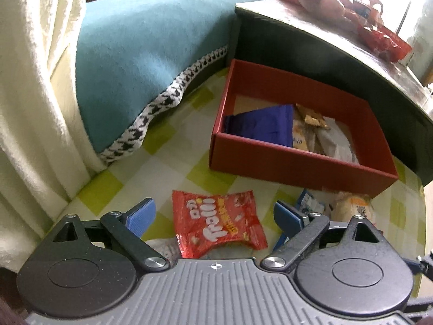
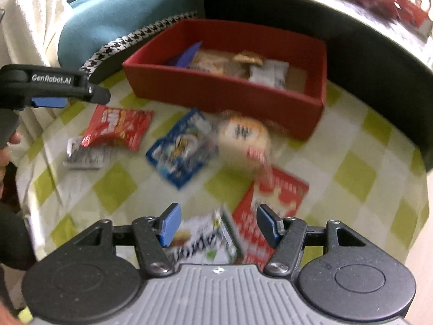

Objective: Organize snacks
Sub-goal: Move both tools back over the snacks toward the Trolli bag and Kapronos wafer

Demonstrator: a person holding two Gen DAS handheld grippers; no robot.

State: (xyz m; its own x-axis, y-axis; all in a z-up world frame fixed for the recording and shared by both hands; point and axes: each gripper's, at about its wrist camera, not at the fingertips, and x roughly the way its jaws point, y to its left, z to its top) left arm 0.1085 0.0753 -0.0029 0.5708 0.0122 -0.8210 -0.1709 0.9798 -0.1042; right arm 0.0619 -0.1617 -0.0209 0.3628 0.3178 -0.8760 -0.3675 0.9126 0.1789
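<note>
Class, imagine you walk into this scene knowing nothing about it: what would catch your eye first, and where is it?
First the red box, open-topped on the green-checked cloth against a dark table edge, with a purple packet and pale wrappers already inside. Next the loose snacks scattered before it: a red Trolli bag lying between the open left gripper, and a blue packet beside a round bun-like snack.
</note>
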